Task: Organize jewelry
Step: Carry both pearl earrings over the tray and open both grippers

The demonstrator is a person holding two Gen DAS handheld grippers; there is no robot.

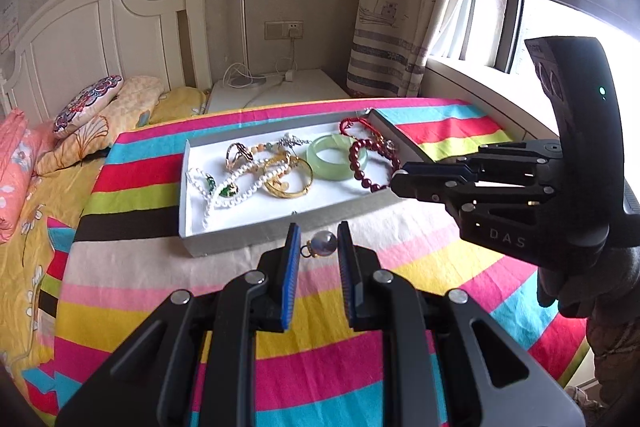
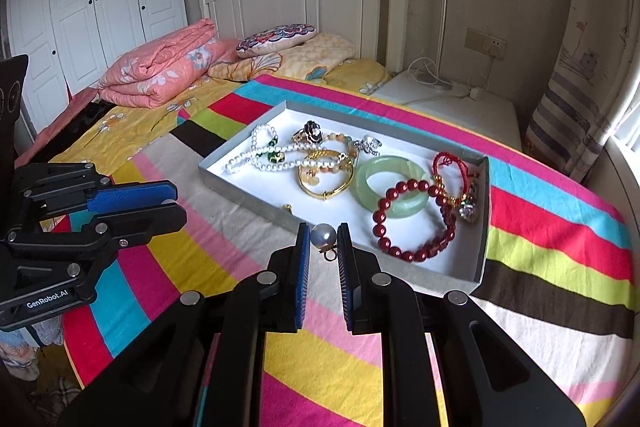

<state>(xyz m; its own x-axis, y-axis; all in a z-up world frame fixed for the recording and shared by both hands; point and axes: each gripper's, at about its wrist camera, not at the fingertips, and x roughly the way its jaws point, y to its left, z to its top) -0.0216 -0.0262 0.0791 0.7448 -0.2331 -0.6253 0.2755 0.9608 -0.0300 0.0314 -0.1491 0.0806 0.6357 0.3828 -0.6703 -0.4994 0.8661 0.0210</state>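
Observation:
A shallow white-lined grey tray (image 1: 224,245) (image 2: 482,227) lies on the striped cloth and holds jewelry: a pearl necklace (image 1: 240,183) (image 2: 276,153), a gold bangle (image 1: 290,179) (image 2: 326,181), a green jade bangle (image 1: 336,157) (image 2: 394,187), a dark red bead bracelet (image 1: 370,163) (image 2: 412,223) and a red cord bracelet (image 2: 450,169). My left gripper (image 1: 319,241) is shut on a round pearl pendant (image 1: 322,242) with a gold loop, just in front of the tray. My right gripper (image 2: 323,237) holds a similar pearl pendant (image 2: 323,235) between its pads near the tray's front edge.
The striped cloth (image 1: 320,347) covers a table beside a bed with a white headboard (image 1: 100,27), pillows and a folded pink quilt (image 2: 160,67). A white nightstand (image 1: 276,91) with cables stands behind. A curtain (image 1: 400,7) and window are at right.

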